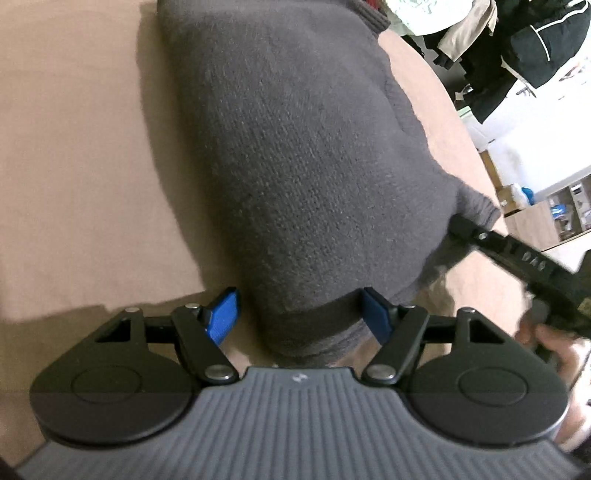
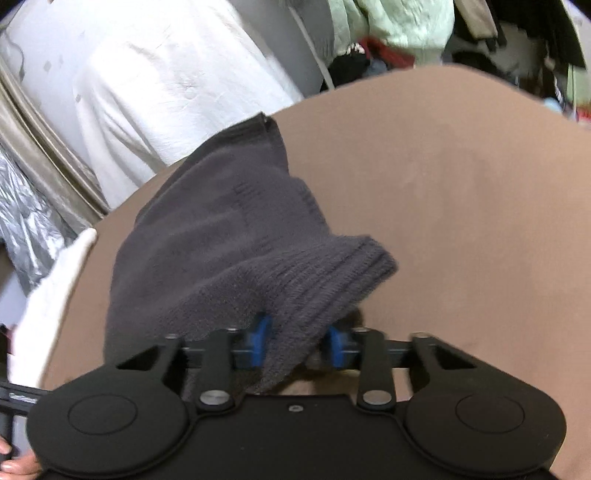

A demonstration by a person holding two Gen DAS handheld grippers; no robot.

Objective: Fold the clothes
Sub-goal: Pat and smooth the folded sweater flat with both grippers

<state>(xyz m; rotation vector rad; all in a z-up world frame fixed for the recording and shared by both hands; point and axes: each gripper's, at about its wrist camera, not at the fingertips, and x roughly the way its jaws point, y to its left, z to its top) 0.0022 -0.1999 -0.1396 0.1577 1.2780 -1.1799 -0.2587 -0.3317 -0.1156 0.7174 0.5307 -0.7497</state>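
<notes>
A dark grey knitted sweater (image 1: 295,155) lies on a tan table (image 1: 74,166). My left gripper (image 1: 301,314) is open, its blue pads (image 1: 225,314) standing either side of the sweater's ribbed hem, not pinching it. My right gripper (image 2: 299,341) has its blue pads (image 2: 260,343) closed in on a ribbed edge of the same sweater (image 2: 221,236) and lifts that edge slightly off the table. The right gripper also shows in the left wrist view (image 1: 469,230), at the sweater's right corner.
The tan table (image 2: 461,221) stretches right of the sweater. White cloth (image 2: 166,92) hangs beyond its far left edge. A pile of green, black and beige clothes (image 1: 498,33) lies past the far edge. Shelving (image 1: 565,210) stands at the right.
</notes>
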